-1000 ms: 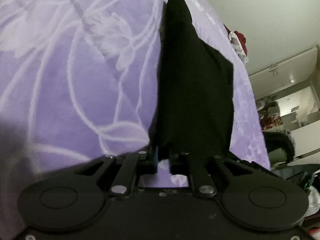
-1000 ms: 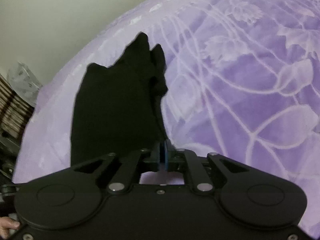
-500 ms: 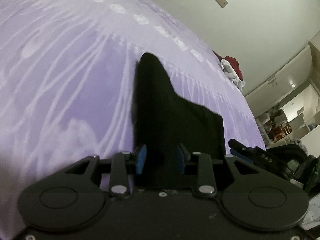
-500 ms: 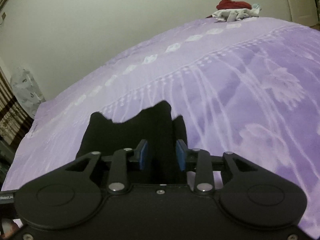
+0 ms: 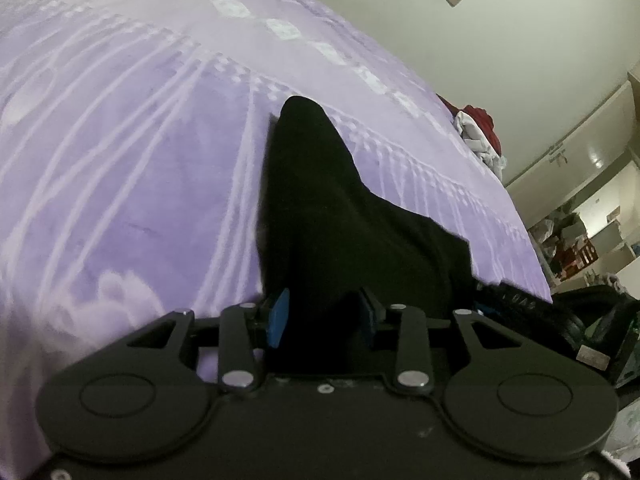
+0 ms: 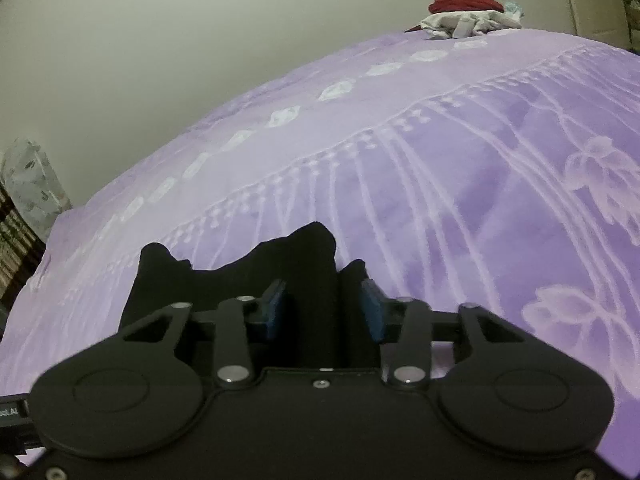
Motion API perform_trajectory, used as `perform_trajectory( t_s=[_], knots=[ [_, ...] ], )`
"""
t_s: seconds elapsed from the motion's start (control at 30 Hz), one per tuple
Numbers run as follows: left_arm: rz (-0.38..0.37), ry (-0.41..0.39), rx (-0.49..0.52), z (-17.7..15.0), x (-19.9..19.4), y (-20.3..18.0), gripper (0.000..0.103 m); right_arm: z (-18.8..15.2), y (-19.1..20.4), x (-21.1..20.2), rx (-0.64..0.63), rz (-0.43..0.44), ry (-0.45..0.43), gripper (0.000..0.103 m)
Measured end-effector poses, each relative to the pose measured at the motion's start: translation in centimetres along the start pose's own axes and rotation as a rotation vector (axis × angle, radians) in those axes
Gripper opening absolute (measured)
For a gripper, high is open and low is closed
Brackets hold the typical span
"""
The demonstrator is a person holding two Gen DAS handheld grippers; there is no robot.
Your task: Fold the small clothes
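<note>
The black garment (image 5: 332, 216) is laid on the purple bedspread (image 6: 480, 184), its long axis running away to the far side, with both the left gripper (image 5: 322, 316) and right gripper (image 6: 322, 312) parted wide astride its near edge, neither clamped.
</note>
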State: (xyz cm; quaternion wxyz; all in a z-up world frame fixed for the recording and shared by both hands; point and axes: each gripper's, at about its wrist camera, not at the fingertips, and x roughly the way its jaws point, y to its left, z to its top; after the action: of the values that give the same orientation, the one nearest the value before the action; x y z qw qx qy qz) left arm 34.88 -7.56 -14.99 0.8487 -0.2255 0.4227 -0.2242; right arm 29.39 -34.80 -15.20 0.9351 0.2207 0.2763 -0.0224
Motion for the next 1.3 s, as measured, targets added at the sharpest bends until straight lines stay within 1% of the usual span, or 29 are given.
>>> perform_trajectory(
  t_s=[0.03,0.07,0.13,0.17,0.2,0.23,0.27,0.3,0.37,0.4,0.43,0.47,0.53,0.57,0.63,0.73,0.8,0.83,0.9,0.97,1.03,1.07,1.1,1.13,1.17,1.23,1.3],
  knots=[
    [-0.001,-0.002,-0.003,0.1,-0.1,-0.1,0.036,0.0,0.0,0.2,-0.005,0.014,0.016,0.000],
    [-0.003,-0.005,-0.004,0.1,-0.3,-0.3,0.035,0.1,0.2,0.5,-0.013,0.025,0.030,0.000],
    [-0.025,-0.022,-0.006,0.4,-0.8,-0.6,0.035,0.2,0.8,-0.1,-0.053,0.015,0.006,0.000],
    [-0.039,-0.033,-0.007,0.6,-1.1,-0.8,0.036,0.5,1.1,-0.9,-0.053,0.007,-0.024,0.000],
    [-0.045,-0.041,-0.007,0.7,-1.3,-0.8,0.037,0.9,0.9,-2.0,-0.024,0.020,-0.064,0.000],
    [-0.042,-0.037,-0.005,0.7,-1.1,-0.8,0.037,1.2,0.6,-2.6,0.001,0.026,-0.085,0.000],
    [-0.021,-0.028,-0.008,0.7,-0.8,-0.8,0.037,1.4,0.3,-2.6,0.011,0.013,-0.078,0.000],
    [-0.005,-0.019,-0.015,0.6,-0.4,-0.7,0.037,1.4,0.0,-1.9,0.008,-0.018,-0.050,0.000],
    [0.007,-0.005,-0.015,0.3,0.0,-0.5,0.037,0.8,-0.7,0.3,-0.007,-0.074,0.034,0.000],
    [0.014,-0.002,-0.014,0.1,-0.1,-0.5,0.037,0.4,-1.2,1.4,-0.013,-0.072,0.079,0.000],
    [0.009,-0.001,-0.019,0.0,-0.5,-0.3,0.037,0.0,-1.5,1.9,-0.018,-0.055,0.096,0.000],
    [0.002,-0.001,-0.025,-0.1,-0.9,-0.2,0.037,-0.2,-1.7,1.7,-0.017,-0.049,0.077,0.000],
    [-0.011,-0.005,-0.034,-0.5,-2.2,0.2,0.037,0.1,-1.8,0.2,0.011,-0.037,0.050,0.019],
    [-0.010,-0.003,-0.039,-0.8,-2.7,0.3,0.037,0.0,-1.7,-1.2,0.026,-0.042,0.027,0.033],
    [-0.024,0.016,-0.079,-1.9,-3.5,1.0,0.038,-0.5,-1.5,-3.9,0.026,-0.007,-0.017,0.035],
    [-0.063,0.065,-0.156,-3.8,-4.0,1.8,0.038,-2.2,-0.5,-7.9,-0.011,0.076,-0.032,0.035],
    [-0.067,0.086,-0.182,-4.8,-4.0,2.0,0.039,-3.8,0.8,-9.3,-0.068,0.123,-0.014,0.035],
    [-0.061,0.091,-0.186,-5.3,-4.1,1.9,0.039,-4.4,1.4,-9.6,-0.094,0.130,0.004,0.035],
    [-0.064,0.101,-0.203,-6.1,-4.6,1.8,0.040,-5.4,1.7,-9.6,-0.114,0.126,0.053,0.031],
    [-0.081,0.127,-0.211,-6.9,-5.1,1.5,0.040,-6.5,1.3,-9.8,-0.105,0.116,0.091,0.029],
    [-0.073,0.143,-0.172,-7.8,-5.5,1.0,0.037,-7.2,0.8,-10.0,-0.098,0.087,0.118,0.028],
    [-0.057,0.145,-0.140,-8.1,-5.6,0.8,0.025,-7.6,0.6,-10.1,-0.103,0.070,0.129,0.026],
    [-0.036,0.150,-0.103,-8.6,-5.7,0.6,0.008,-8.0,0.4,-10.2,-0.113,0.054,0.138,0.020],
    [-0.020,0.156,-0.076,-9.1,-5.8,0.5,0.008,-8.0,0.3,-10.1,-0.123,0.038,0.146,0.017],
    [-0.021,0.152,-0.072,-9.5,-6.0,0.7,0.007,-8.1,0.2,-10.3,-0.130,0.023,0.147,0.014],
    [-0.029,0.140,-0.088,-10.0,-6.6,1.4,0.007,-8.5,0.2,-11.1,-0.133,0.011,0.146,0.014],
    [-0.038,0.136,-0.107,-10.1,-7.2,1.6,0.007,-8.8,0.2,-11.5,-0.151,-0.031,0.155,0.015]
  ],
)
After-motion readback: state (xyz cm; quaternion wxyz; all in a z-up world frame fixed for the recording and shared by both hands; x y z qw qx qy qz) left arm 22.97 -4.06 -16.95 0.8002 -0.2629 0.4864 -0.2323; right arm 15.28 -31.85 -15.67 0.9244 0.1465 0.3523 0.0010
